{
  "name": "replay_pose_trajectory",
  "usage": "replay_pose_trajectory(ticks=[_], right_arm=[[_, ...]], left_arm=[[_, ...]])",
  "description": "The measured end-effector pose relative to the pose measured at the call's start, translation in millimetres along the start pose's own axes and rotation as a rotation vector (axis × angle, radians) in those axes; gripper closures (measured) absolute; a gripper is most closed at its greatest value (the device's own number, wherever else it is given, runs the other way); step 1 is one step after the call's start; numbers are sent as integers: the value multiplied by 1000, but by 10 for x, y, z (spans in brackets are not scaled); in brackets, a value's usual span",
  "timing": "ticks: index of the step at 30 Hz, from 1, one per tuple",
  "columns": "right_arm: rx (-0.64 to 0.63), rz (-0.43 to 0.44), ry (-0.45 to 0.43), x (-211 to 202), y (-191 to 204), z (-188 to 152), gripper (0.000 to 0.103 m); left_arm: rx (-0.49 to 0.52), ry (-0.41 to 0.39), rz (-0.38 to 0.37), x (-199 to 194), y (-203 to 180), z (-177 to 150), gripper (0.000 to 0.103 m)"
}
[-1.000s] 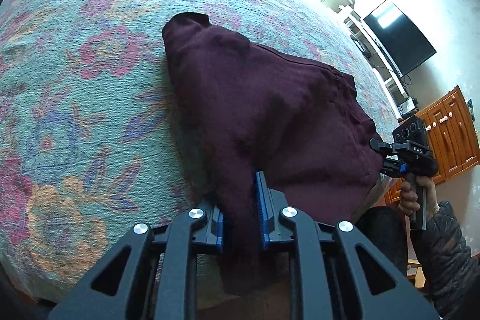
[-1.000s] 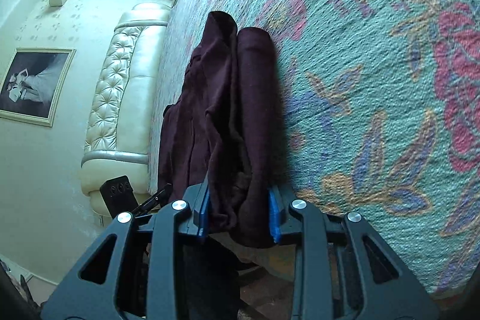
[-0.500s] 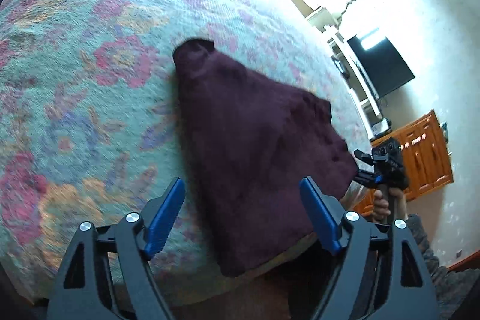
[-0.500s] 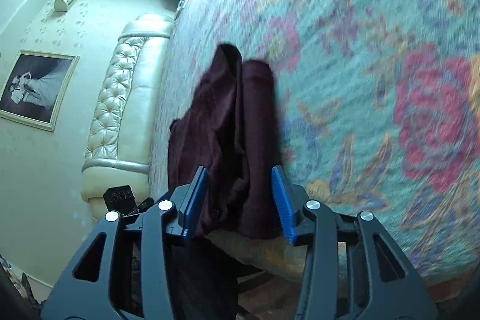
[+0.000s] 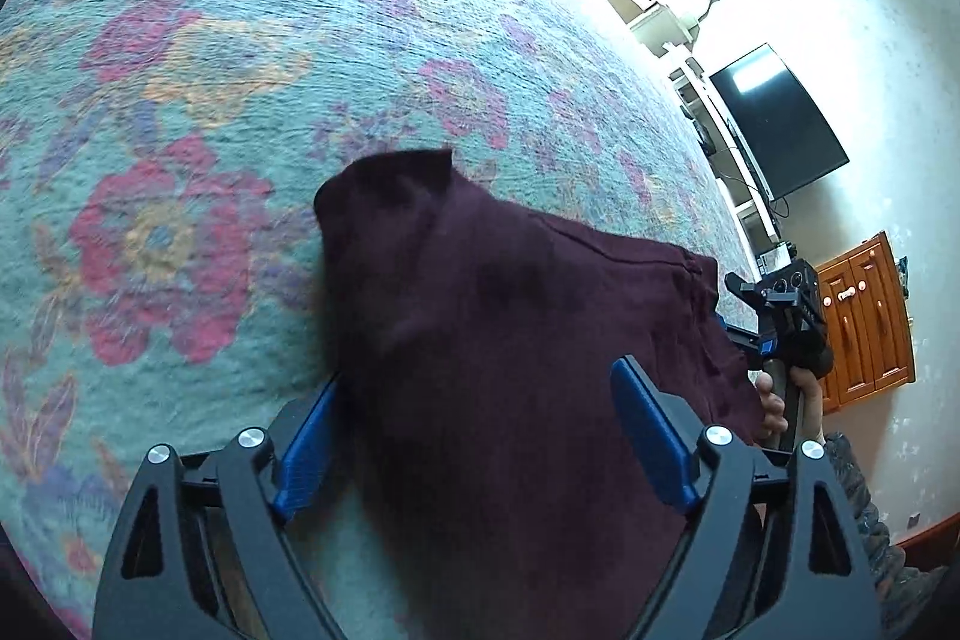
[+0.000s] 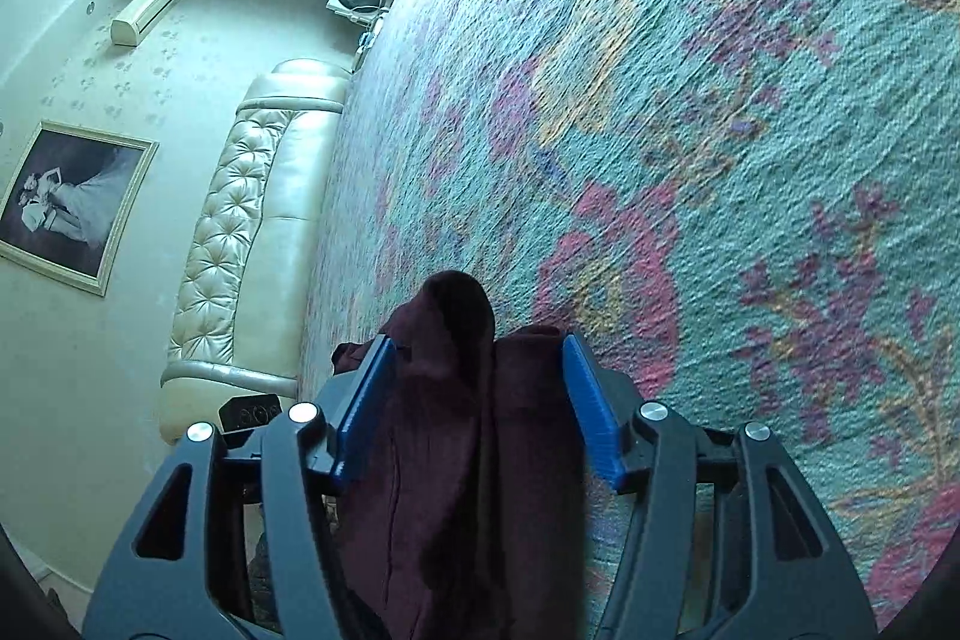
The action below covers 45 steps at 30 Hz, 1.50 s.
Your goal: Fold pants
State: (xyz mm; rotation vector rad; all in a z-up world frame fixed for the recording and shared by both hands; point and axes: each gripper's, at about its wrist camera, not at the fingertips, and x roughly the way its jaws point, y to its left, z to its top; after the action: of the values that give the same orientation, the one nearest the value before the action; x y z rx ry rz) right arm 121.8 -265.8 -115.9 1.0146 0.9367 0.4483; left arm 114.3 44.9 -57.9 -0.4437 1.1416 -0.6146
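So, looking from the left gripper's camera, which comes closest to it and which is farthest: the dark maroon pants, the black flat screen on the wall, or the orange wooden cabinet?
1. Dark maroon pants: between the left gripper's opening jaws, on the flowered bedspread.
2. Orange wooden cabinet: right, beyond the bed edge.
3. Black flat screen: upper right, on the far wall.

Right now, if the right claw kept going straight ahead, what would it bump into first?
Probably the maroon pants. The right claw is opening with that bunched fabric between its blue pads, so it is first in line. Beyond lies the floral bedspread.
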Motion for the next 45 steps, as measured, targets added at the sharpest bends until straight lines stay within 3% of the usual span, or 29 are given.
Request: replay_pose_trajectory(ticks=[2, 6, 8, 10, 11, 14, 18, 21, 33, 45], right_arm=[[-28, -30, -20, -60, 9, 41, 46], [-4, 29, 45, 19, -86, 54, 44], [-37, 33, 78, 119, -18, 34, 36], [-71, 25, 86, 211, 79, 22, 32], [-92, 9, 99, 253, 115, 18, 32], [-100, -31, 127, 317, 88, -6, 68], [-86, 19, 102, 282, 85, -87, 78], [-108, 31, 77, 230, 151, -103, 81], [-141, 66, 9, 403, 418, 159, 84], [-125, 61, -7, 985, 621, 709, 84]], left_arm=[[-15, -2, -27, 2, 38, 27, 17], [-8, 6, -55, 2, 90, 47, 17], [8, 7, -44, 20, 74, 64, 18], [22, 0, 0, 40, 46, 77, 28], [30, 0, 45, 47, 45, 73, 42], [35, 2, 69, 19, 73, 84, 59], [81, -17, 123, -62, 20, 58, 76], [114, -46, 171, -120, -81, 38, 83], [186, -111, 248, -268, -253, 398, 86], [156, -129, 298, -170, 76, 1108, 86]])
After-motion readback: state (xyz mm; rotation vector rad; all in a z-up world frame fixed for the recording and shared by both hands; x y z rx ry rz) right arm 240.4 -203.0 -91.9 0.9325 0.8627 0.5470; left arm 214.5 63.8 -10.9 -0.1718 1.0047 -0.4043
